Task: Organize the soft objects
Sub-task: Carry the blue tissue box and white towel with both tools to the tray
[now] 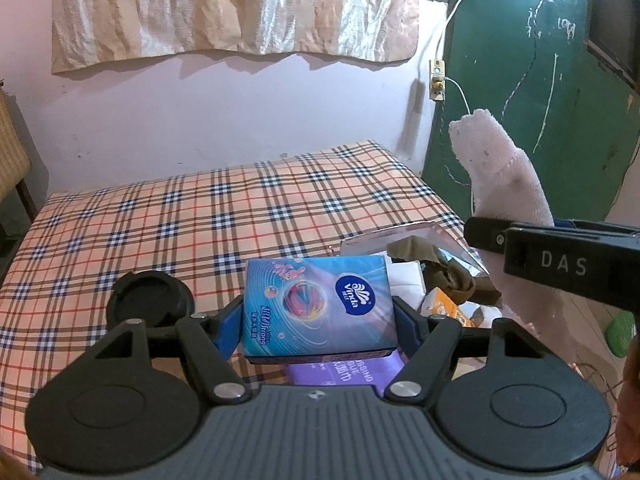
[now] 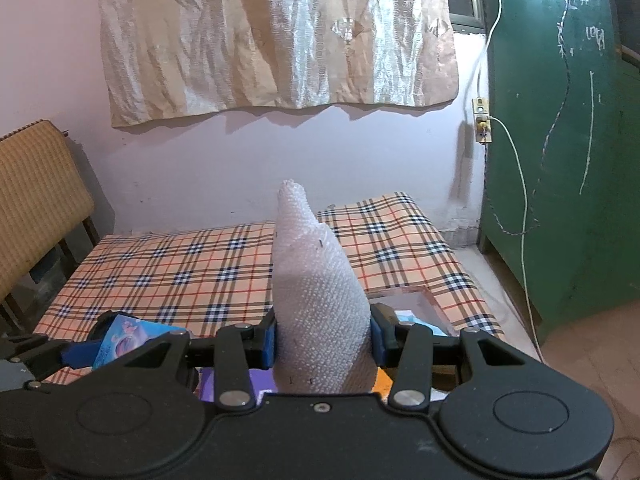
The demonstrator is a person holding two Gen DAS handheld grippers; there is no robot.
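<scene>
Blue plastic-wrapped tissue pack with a Vinda logo sits clamped between the blue pads of my left gripper, held above the checked orange, black and white bedsheet. My left fingers press on both side faces of the pack. My right gripper is clenched on a white knitted sock, which stands upright between its fingers with the toe end pointing up. In the left wrist view, the sock appears to the right of the pack. Beneath both grippers lies a clear plastic container on the near right part of the bed, holding a brown fabric item, an orange packet and white items. A purple packet lies directly under the tissue pack.
</scene>
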